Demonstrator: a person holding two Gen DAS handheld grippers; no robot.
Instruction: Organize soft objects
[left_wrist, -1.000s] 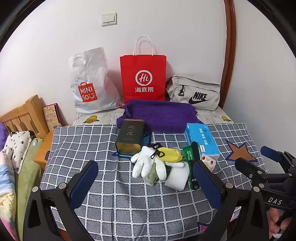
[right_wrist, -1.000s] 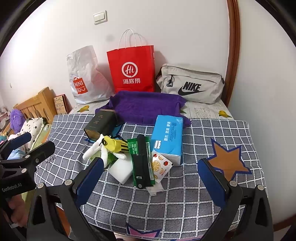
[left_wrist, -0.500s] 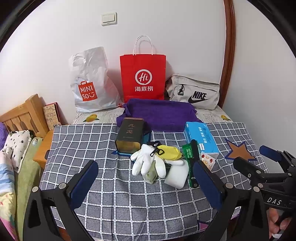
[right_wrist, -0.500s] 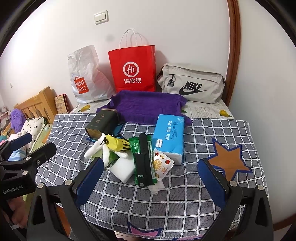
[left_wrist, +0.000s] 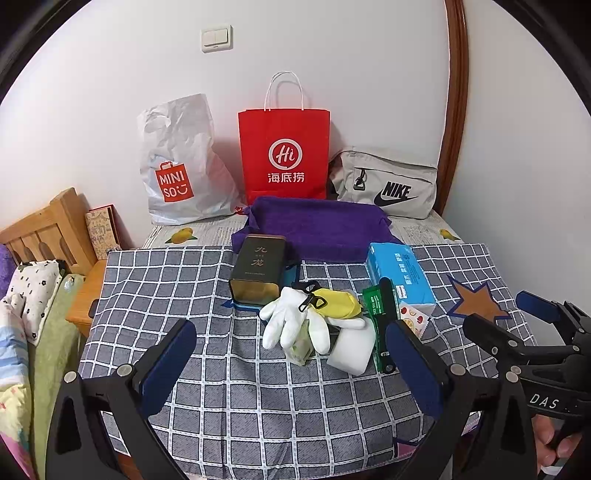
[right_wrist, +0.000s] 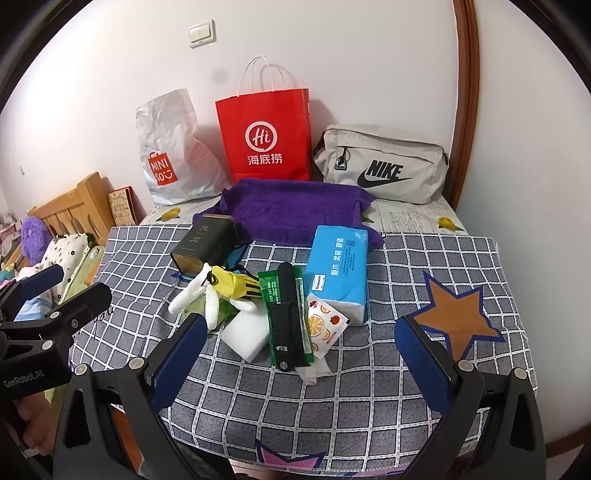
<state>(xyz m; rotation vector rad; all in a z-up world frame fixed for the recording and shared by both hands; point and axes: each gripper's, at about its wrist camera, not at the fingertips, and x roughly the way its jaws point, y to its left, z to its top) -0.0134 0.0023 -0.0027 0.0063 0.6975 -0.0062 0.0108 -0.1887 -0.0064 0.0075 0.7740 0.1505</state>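
A pile lies mid-table: a white glove (left_wrist: 291, 325) with a yellow pouch (left_wrist: 338, 303) on it, a white sponge block (left_wrist: 351, 349), a green packet (right_wrist: 286, 317) under a black strap (right_wrist: 288, 317), a fruit-print sachet (right_wrist: 323, 325) and a blue tissue pack (right_wrist: 338, 269). A purple towel (left_wrist: 317, 229) lies behind. My left gripper (left_wrist: 291, 373) hovers open just short of the pile. Open as well, my right gripper (right_wrist: 301, 360) hangs over the table's near edge, in front of the packet. Neither holds anything.
A dark tin (left_wrist: 258, 267) stands left of the pile. A white plastic bag (left_wrist: 181, 166), a red paper bag (left_wrist: 284, 155) and a grey pouch (left_wrist: 388, 182) line the wall. A checked cloth (left_wrist: 177, 288) covers the table. A wooden bed frame (left_wrist: 44, 229) is at left.
Both views have shifted slightly, with the pile a little lower and closer in the frames. Both grippers stay open and nothing on the table has moved.
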